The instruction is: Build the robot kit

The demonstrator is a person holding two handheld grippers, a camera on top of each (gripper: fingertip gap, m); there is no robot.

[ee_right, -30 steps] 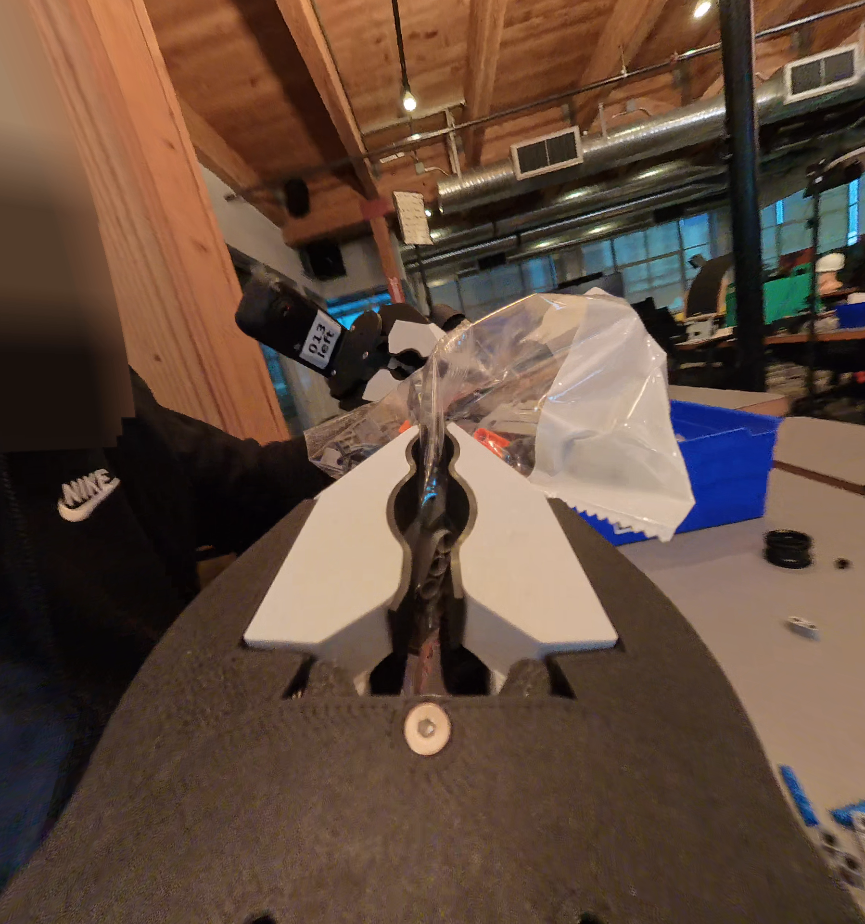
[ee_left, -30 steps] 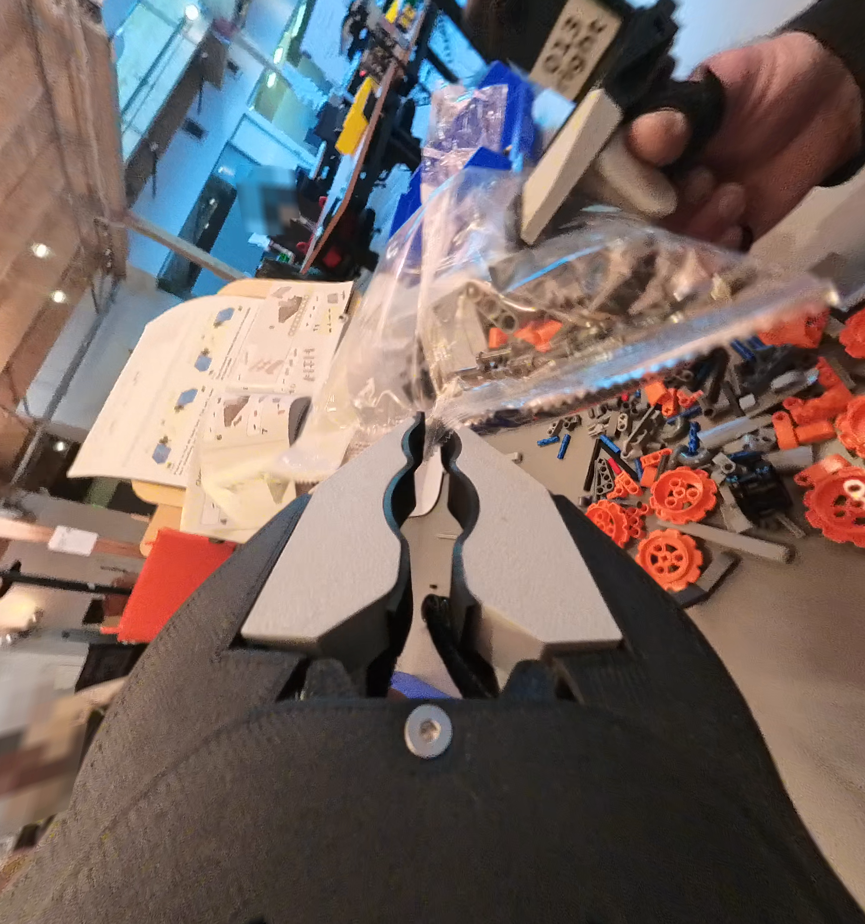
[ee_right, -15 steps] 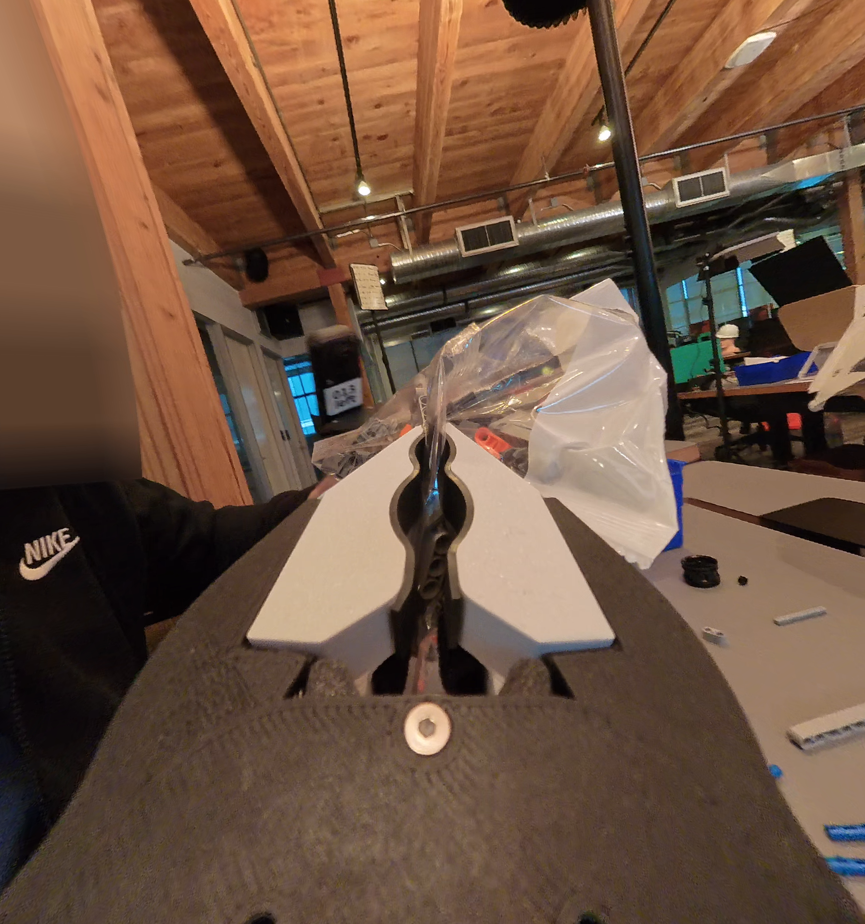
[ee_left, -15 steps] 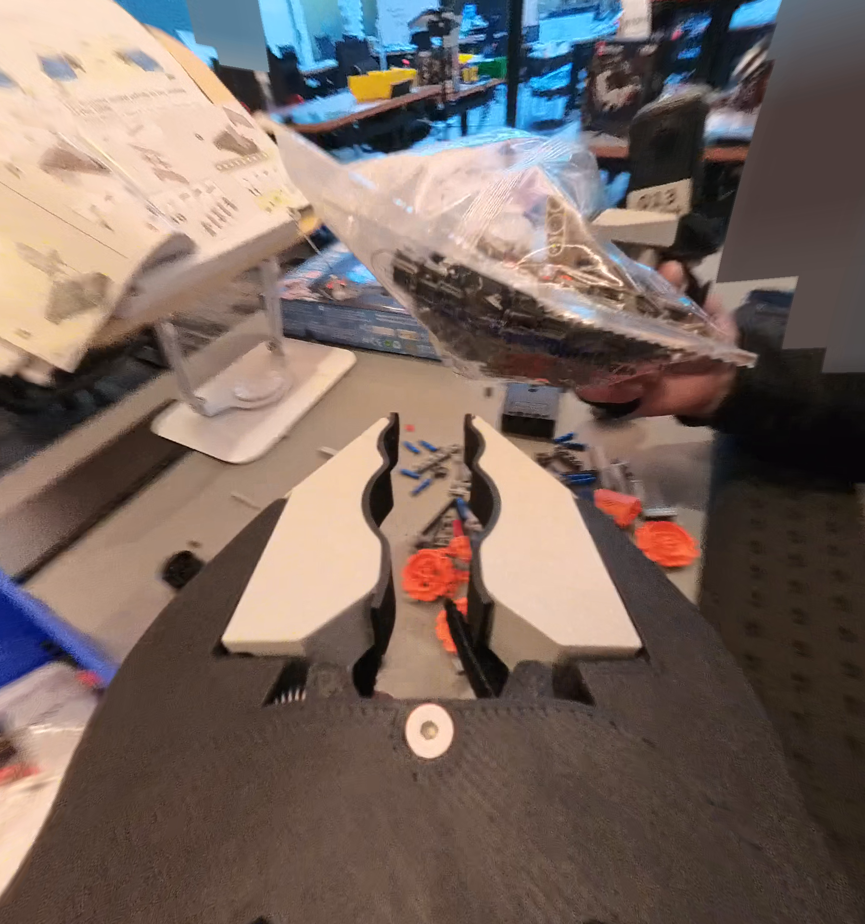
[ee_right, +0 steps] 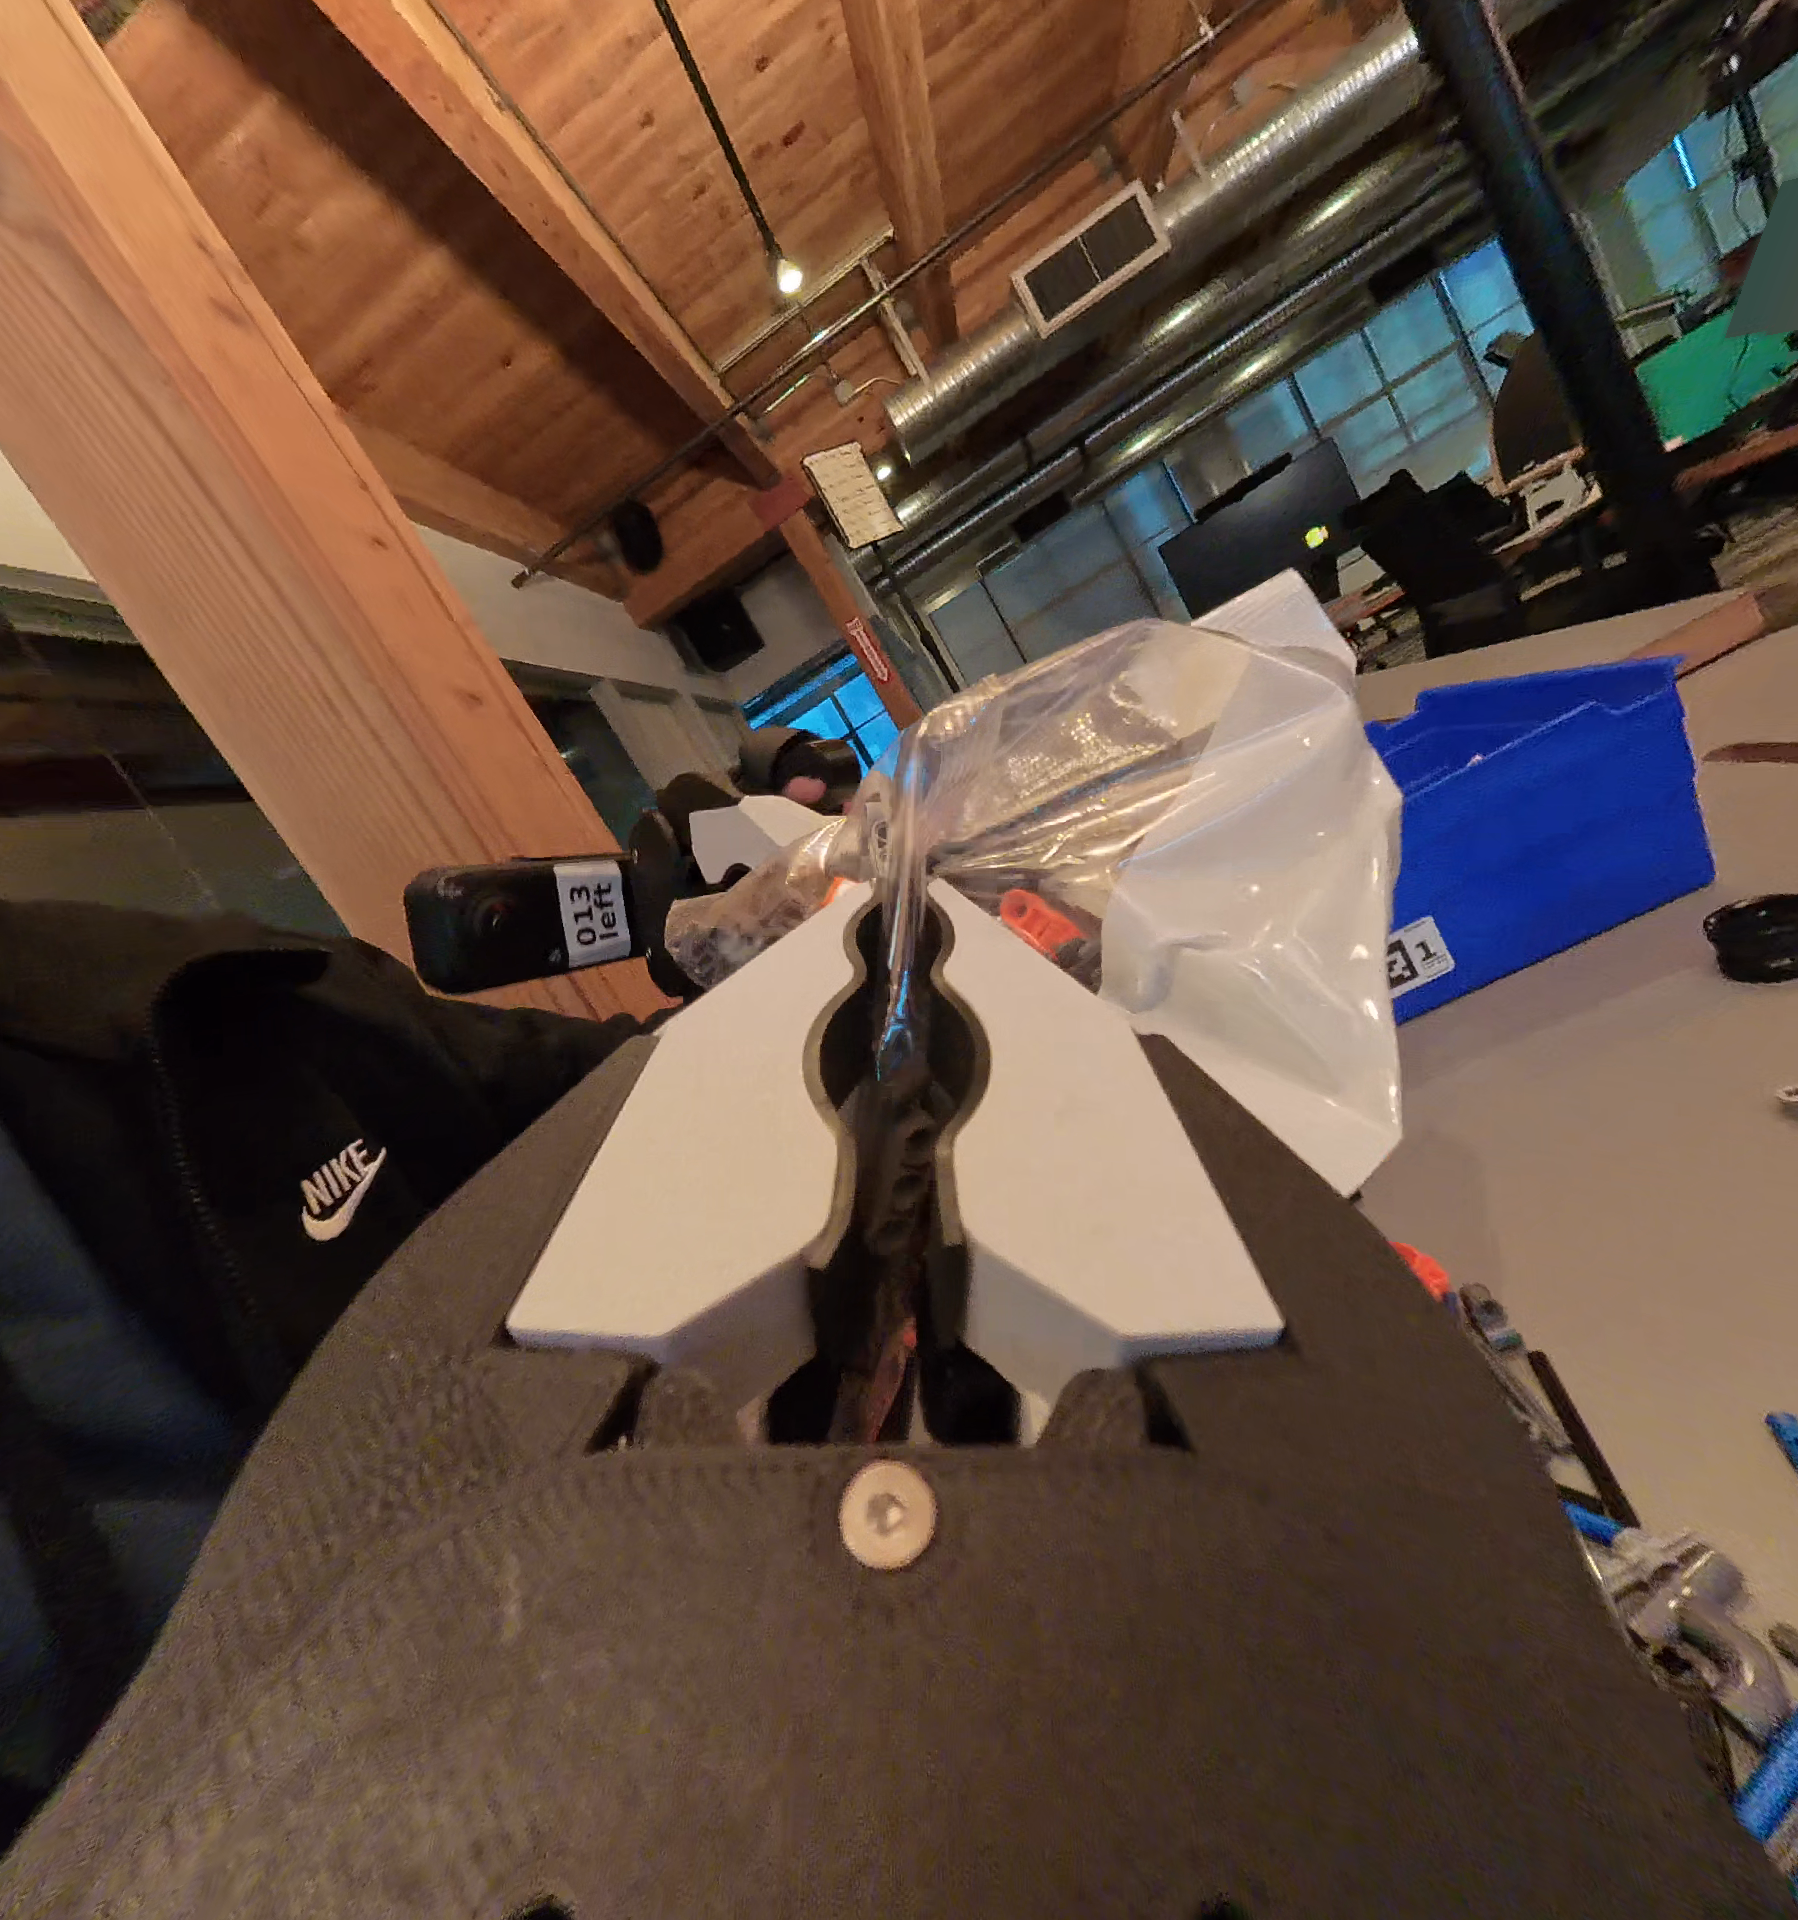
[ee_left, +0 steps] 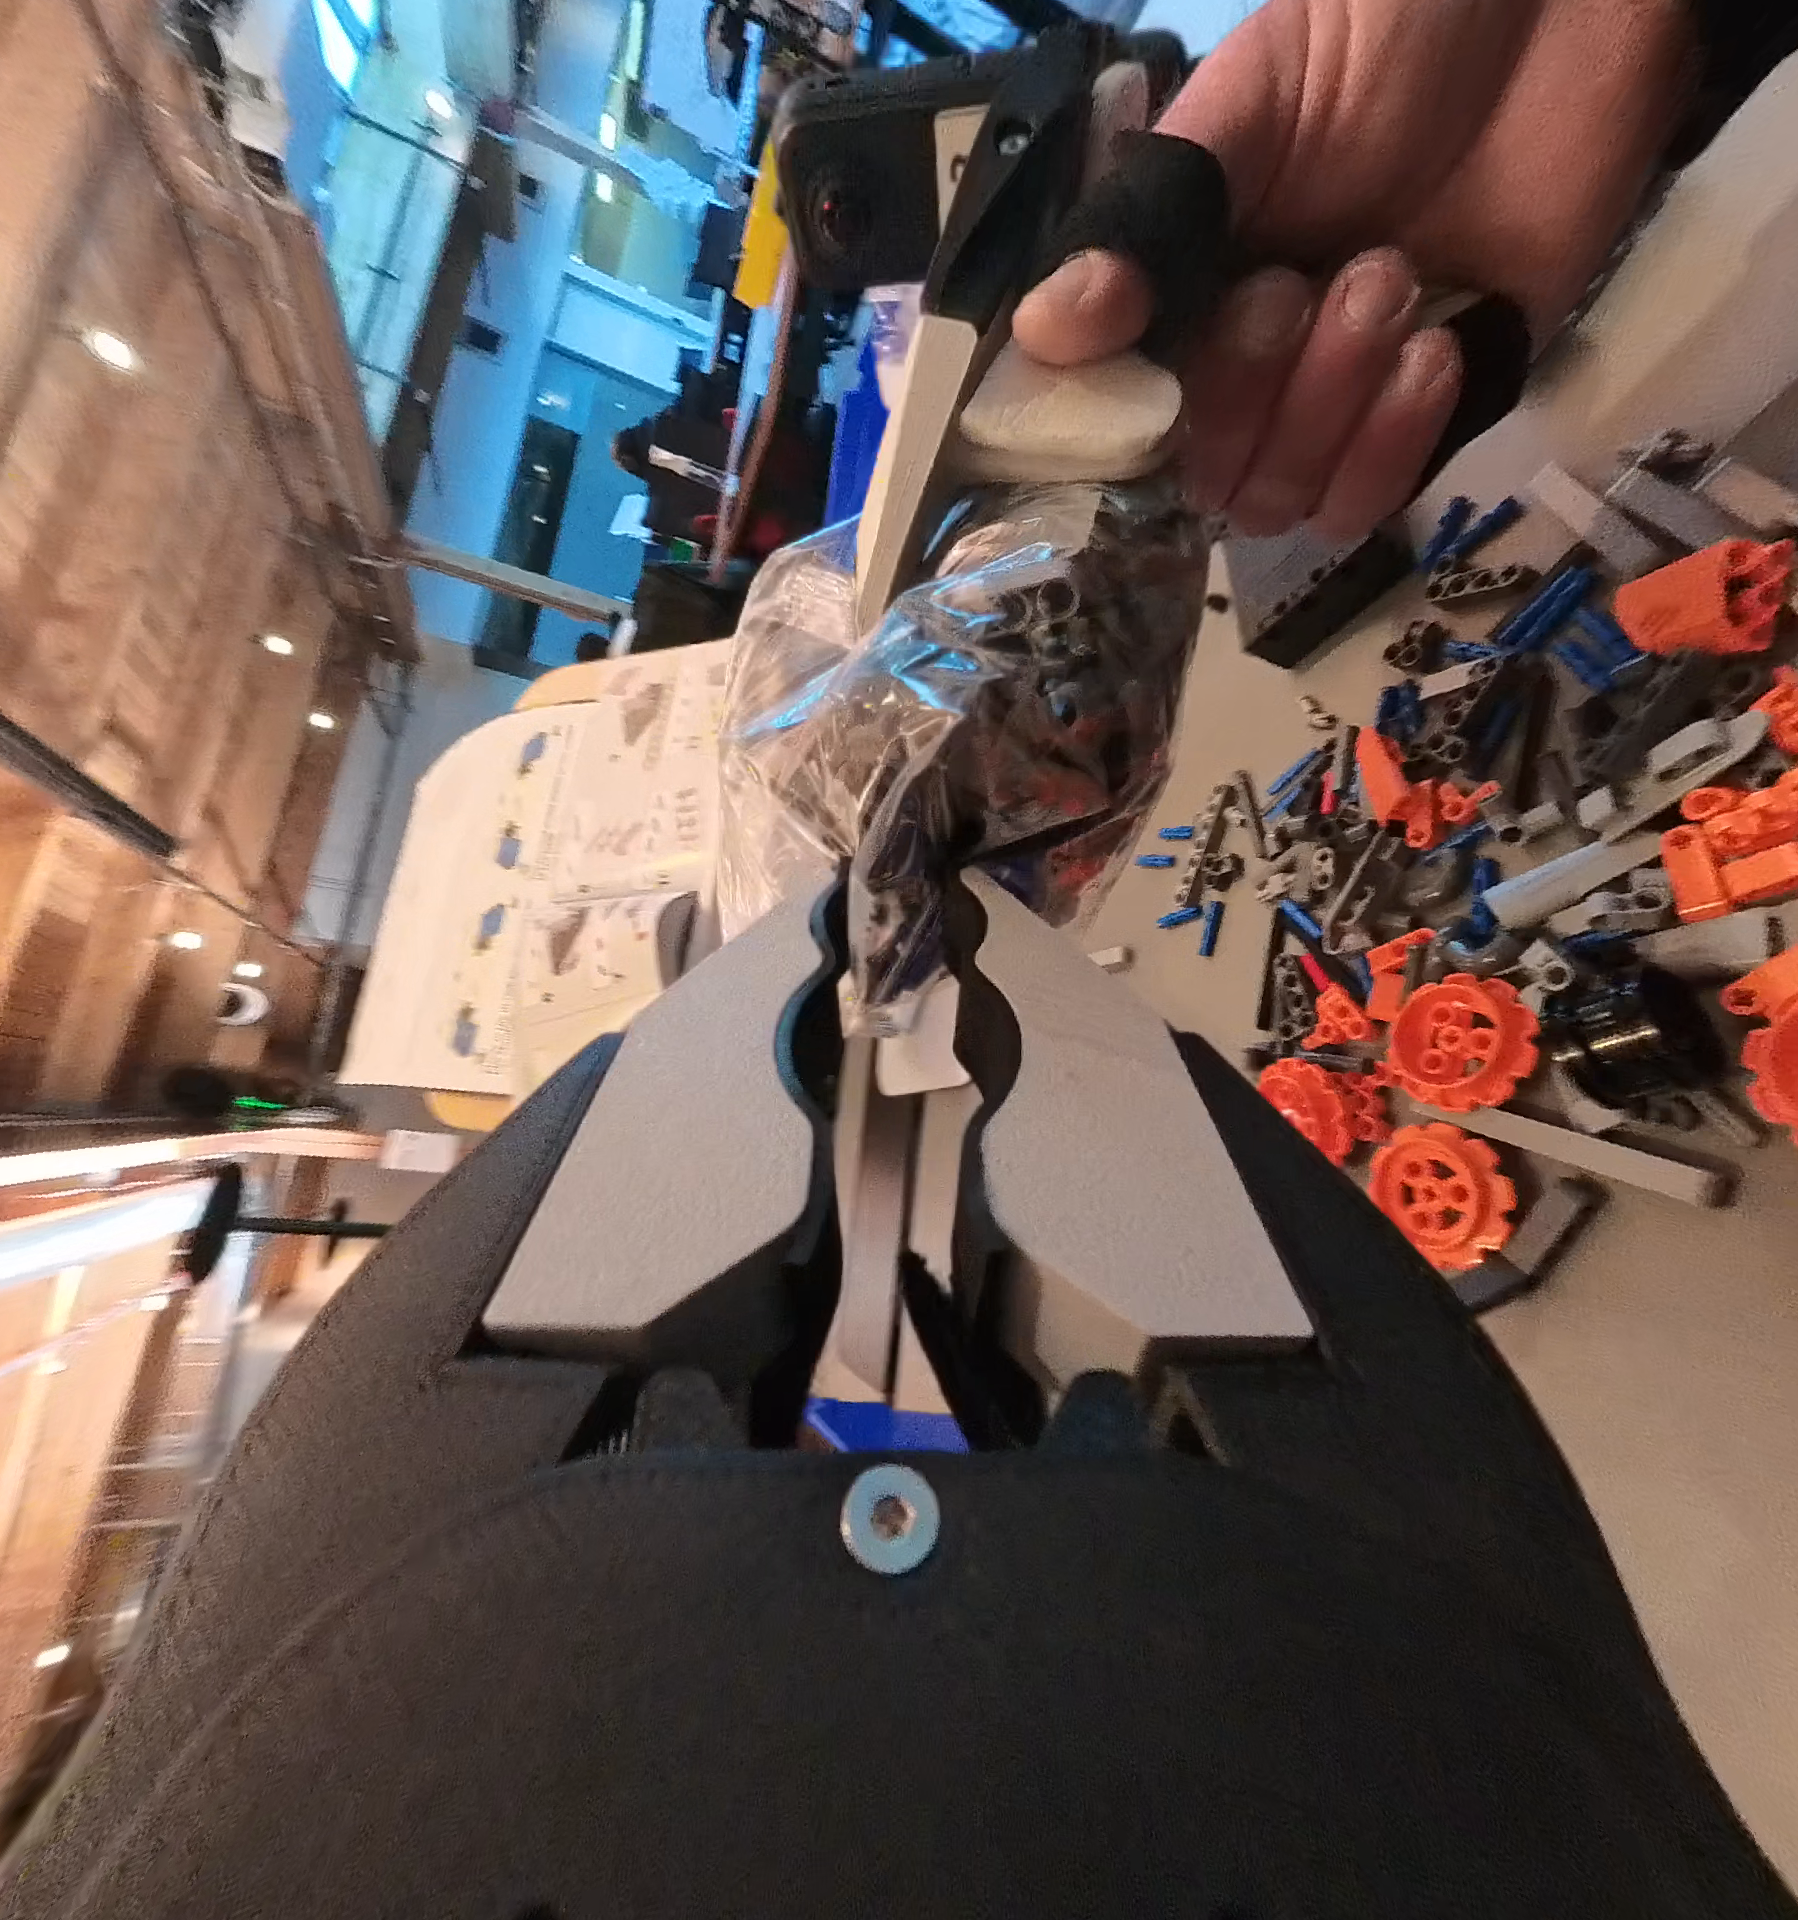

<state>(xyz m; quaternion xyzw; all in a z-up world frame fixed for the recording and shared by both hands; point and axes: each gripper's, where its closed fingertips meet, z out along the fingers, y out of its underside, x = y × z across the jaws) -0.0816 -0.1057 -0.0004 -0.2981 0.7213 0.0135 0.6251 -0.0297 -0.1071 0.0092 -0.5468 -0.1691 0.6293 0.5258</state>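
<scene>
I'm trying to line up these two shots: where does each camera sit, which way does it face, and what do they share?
Left wrist view: sits on the left gripper, looking along its fingers at the clear bag of parts, the table of loose parts and the right hand.
Right wrist view: sits on the right gripper, facing back toward the person's black jacket, wooden ceiling above; the blue bin sits behind.
Shared: the bag, and each view shows the other gripper.

Grey table (ee_left: 1653, 1558), seemingly strewn with building pieces (ee_left: 1497, 831).

Clear plastic bag (ee_left: 978, 727) of small parts, airborne; pinched between both grippers
</scene>
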